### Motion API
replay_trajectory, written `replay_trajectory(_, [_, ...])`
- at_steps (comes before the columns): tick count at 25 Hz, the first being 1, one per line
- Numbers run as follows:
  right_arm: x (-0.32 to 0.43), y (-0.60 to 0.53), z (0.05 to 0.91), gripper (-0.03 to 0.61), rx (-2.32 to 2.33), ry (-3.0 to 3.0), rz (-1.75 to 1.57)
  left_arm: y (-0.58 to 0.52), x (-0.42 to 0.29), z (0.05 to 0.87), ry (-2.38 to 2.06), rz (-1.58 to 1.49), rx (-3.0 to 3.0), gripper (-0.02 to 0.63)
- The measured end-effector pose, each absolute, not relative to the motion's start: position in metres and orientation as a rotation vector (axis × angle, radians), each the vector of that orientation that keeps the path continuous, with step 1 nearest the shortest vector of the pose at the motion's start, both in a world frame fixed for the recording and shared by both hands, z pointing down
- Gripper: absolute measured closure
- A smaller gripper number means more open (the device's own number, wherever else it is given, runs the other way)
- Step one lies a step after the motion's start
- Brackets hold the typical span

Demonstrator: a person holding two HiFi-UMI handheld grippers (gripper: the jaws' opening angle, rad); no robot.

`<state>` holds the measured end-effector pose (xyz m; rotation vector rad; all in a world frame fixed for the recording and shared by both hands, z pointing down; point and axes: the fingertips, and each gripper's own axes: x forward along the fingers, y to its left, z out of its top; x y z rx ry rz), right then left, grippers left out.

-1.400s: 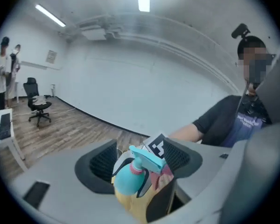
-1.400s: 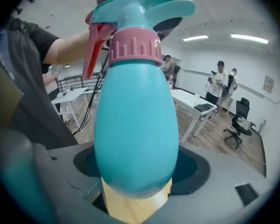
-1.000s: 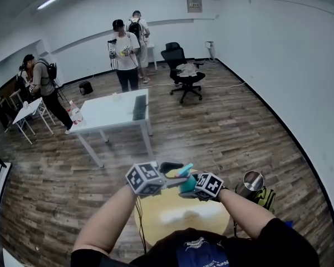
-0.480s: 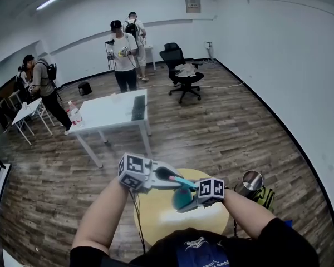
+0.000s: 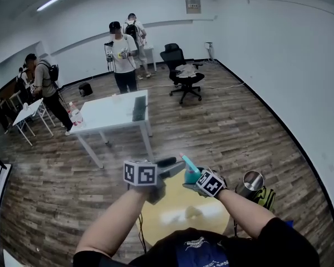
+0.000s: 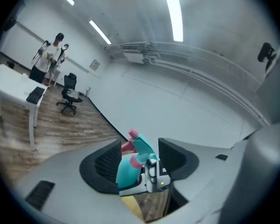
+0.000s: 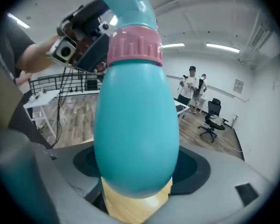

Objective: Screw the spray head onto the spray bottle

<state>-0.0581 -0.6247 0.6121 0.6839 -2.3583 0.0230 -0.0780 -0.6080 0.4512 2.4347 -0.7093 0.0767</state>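
The right hand-held gripper point(image 7: 135, 171) pinches the belly of the teal spray bottle point(image 7: 133, 120), held tilted above the round yellow bench point(image 5: 172, 218). The spray head point(image 6: 141, 147) sits on the bottle's neck. The left hand-held gripper point(image 6: 140, 158), beside the bottle, has just been opening. Its jaws stand spread around the head without pressing it, where half a second ago they were nipped in. This is likely a regrip between turns.

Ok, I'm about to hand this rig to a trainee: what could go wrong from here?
The left claw has just been opening, with the spray head between its jaws but ungripped; if the pink collar is only part-threaded, the next twist may cross-thread it. The right claw alone holds the rounded bottle above the table; it could spin or slip.
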Motion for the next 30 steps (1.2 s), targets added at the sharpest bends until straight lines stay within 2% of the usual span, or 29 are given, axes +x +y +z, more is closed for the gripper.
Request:
replay_trajectory(6, [-0.058,-0.630,0.630,0.173,0.779,-2.201,-0.062,-0.620,-0.072,0.477,-0.788,0.112,2.229,0.318])
replay_trajectory(13, [-0.054,-0.629,0.629,0.175,0.769,-2.178,-0.113,-0.624,-0.065,0.480,-0.814,0.261,2.370,0.330])
replay_trajectory(21, [-0.071,-0.597,0.629,0.173,0.521,-2.287,-0.121,-0.592,-0.052,0.469,-0.437,0.564,2.673,0.353])
replay_trajectory(26, [-0.088,-0.564,0.632,0.178,0.262,-2.341,-0.141,-0.559,-0.051,0.466,-0.098,0.707,2.801,0.393])
replay_trajectory(28, [-0.094,-0.555,0.631,0.178,0.199,-2.364,-0.135,-0.551,-0.048,0.463,-0.047,0.708,2.835,0.422])
replay_trajectory(30, [-0.095,-0.562,0.626,0.178,0.239,-2.387,-0.103,-0.565,-0.049,0.458,-0.164,0.630,2.847,0.401])
